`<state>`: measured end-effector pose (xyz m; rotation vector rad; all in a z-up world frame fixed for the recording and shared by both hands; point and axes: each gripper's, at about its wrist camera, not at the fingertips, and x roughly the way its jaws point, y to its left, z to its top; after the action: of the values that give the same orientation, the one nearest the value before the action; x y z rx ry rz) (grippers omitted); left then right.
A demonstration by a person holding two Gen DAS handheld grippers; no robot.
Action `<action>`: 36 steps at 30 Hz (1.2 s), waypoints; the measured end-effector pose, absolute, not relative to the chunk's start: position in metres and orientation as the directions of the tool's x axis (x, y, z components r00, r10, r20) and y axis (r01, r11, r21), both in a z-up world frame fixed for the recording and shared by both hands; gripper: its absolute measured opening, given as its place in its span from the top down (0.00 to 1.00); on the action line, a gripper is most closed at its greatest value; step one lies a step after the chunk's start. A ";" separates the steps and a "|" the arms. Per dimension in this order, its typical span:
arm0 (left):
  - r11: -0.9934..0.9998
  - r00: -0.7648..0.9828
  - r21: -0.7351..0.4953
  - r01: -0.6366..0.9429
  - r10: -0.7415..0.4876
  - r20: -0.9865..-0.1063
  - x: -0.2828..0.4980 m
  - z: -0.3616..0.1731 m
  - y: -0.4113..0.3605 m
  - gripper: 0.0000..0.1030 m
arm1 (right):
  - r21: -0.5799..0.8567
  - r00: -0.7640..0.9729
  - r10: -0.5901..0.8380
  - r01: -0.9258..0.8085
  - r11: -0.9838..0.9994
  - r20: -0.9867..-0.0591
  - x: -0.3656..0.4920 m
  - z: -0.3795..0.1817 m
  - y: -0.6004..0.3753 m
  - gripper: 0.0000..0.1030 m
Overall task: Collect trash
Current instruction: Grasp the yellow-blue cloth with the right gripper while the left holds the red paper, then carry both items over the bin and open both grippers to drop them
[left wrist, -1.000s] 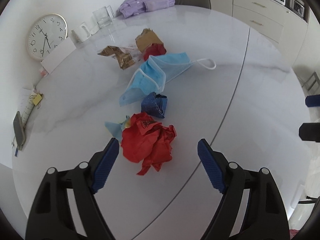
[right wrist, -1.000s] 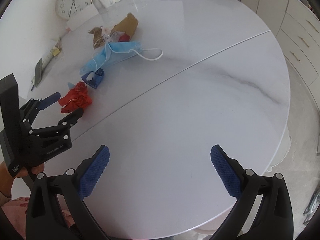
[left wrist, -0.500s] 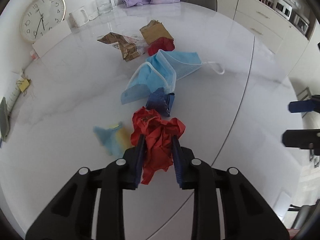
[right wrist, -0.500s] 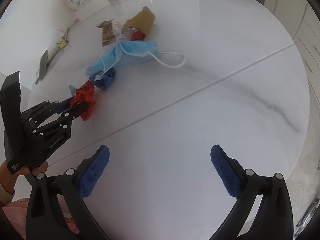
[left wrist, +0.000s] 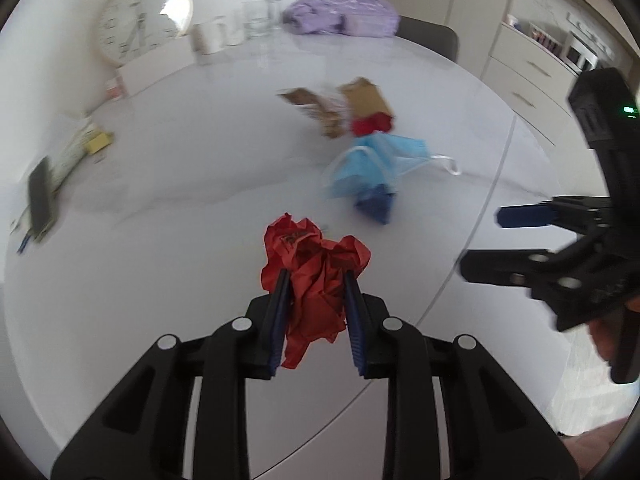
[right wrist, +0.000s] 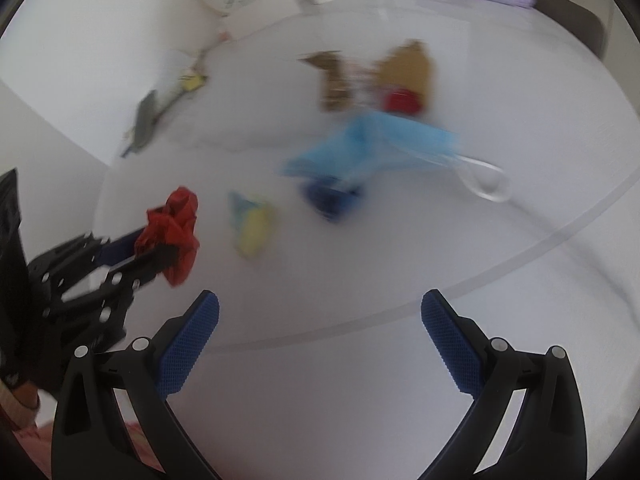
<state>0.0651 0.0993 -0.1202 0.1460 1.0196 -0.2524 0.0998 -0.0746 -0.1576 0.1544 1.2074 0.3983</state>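
Item: crumpled red paper (left wrist: pixel 316 276), the nearest piece of trash, was clamped between the blue pads of the left gripper (left wrist: pixel 315 292) and, judging by the right wrist view, hung clear of the white table (left wrist: pixel 168 208) instead of lying on it. A second before, the same wad had sat on the tabletop between wide-open jaws; half a second before, the jaws had closed on it while it was down. The first pickup therefore counted as made, with carrying off and dropping left to do; no bin or bag showed in either view. Uncovered by the lift: a small blue-and-yellow scrap (right wrist: pixel 252 224), lying on the table just beside where the wad had been. Further out, unmoved: a dark blue folded wrapper (left wrist: pixel 376 204), touching the light blue face mask (left wrist: pixel 372 160) behind it, its ear loop trailing to the right; then a second red wad (left wrist: pixel 370 124), a brown cardboard piece (left wrist: pixel 366 98) and a torn brown wrapper (left wrist: pixel 316 110), grouped close together. Right gripper (right wrist: pixel 320 332): jaws wide apart, nothing between them, hovering over bare table nearer the pile than a second earlier, probably bound for the next piece. Far edge: wall clock (left wrist: pixel 140 20), white mug (left wrist: pixel 206 38), glass (left wrist: pixel 262 18), lilac bundle (left wrist: pixel 340 14). Both views blurred.
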 end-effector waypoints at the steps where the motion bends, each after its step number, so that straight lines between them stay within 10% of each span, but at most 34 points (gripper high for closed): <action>1: 0.966 0.505 0.014 0.259 -0.123 -0.854 0.064 -0.118 0.108 0.74 | 0.330 0.296 0.389 -0.229 0.916 -0.872 0.106 -0.160 -0.058 0.02; 10: 0.990 0.505 0.029 0.140 -0.046 -0.862 0.057 -0.129 0.178 0.74 | 0.288 0.305 0.310 -0.116 0.951 -0.900 0.148 -0.194 0.027 0.13; 17: 0.989 0.509 0.023 0.144 -0.054 -0.859 0.060 -0.135 0.193 0.74 | 0.163 0.306 0.183 -0.090 0.983 -0.934 0.157 -0.213 0.044 0.66; 36: 0.726 0.364 -0.066 0.684 -0.418 -0.832 -0.007 -0.088 -0.004 0.74 | 0.206 0.415 0.099 0.221 0.953 -0.905 -0.039 -0.135 -0.171 0.64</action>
<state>-0.0065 -0.0039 -0.0883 0.3152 0.9621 -0.7240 -0.0385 -0.1711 -0.1348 0.3148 1.1462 -0.0778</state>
